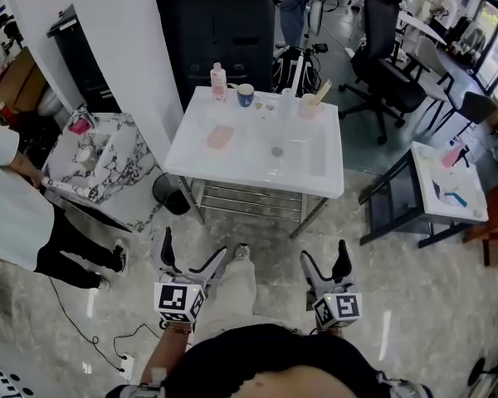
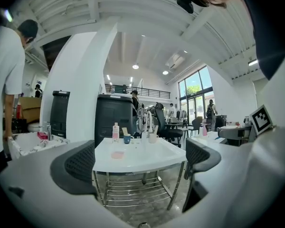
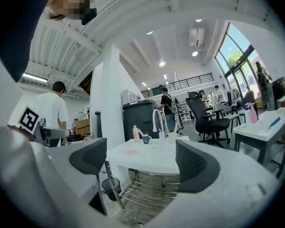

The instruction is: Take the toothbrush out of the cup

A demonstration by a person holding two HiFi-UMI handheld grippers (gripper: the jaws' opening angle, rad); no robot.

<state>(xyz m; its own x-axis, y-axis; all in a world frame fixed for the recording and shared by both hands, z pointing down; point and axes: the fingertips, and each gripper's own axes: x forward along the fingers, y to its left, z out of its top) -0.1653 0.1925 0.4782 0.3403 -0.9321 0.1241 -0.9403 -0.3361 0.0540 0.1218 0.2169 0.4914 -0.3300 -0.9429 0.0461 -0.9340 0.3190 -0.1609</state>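
Left gripper and right gripper: jaws of both stand wide apart with nothing between them, both held over the floor, short of the near edge of the white sink table. Toothbrush leans in the beige cup near the table's far right corner. Blue mug and pink bottle stand at the table's far edge, left of centre; pink soap lies on its left half.
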